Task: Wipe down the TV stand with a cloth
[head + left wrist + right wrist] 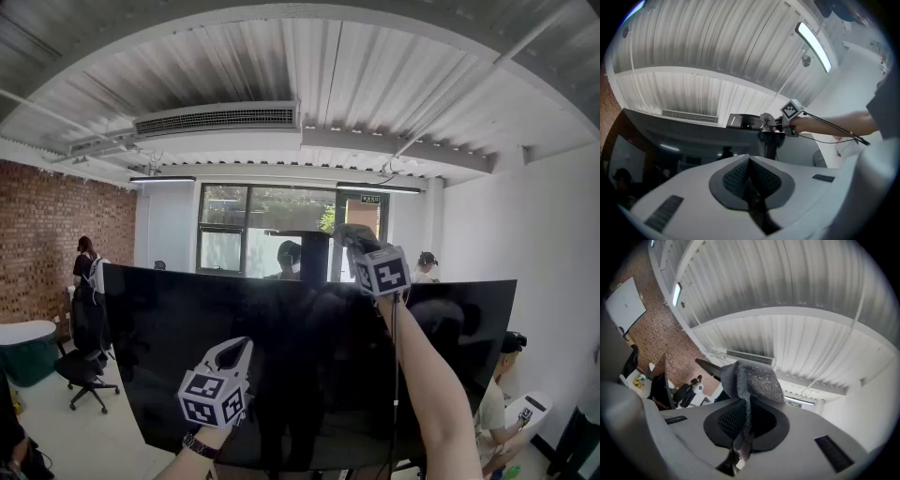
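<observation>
Right claw held high at the top edge of the television screen, pinching a grey mesh cloth between its jaws; left claw lower, in front of the screen, jaws pressed together on nothing. The wiping appears barely begun, with the cloth at the set's upper rim and the TV stand itself out of view below. The next move likely calls for bringing the cloth down onto the stand's surface with a firm pinch kept.
</observation>
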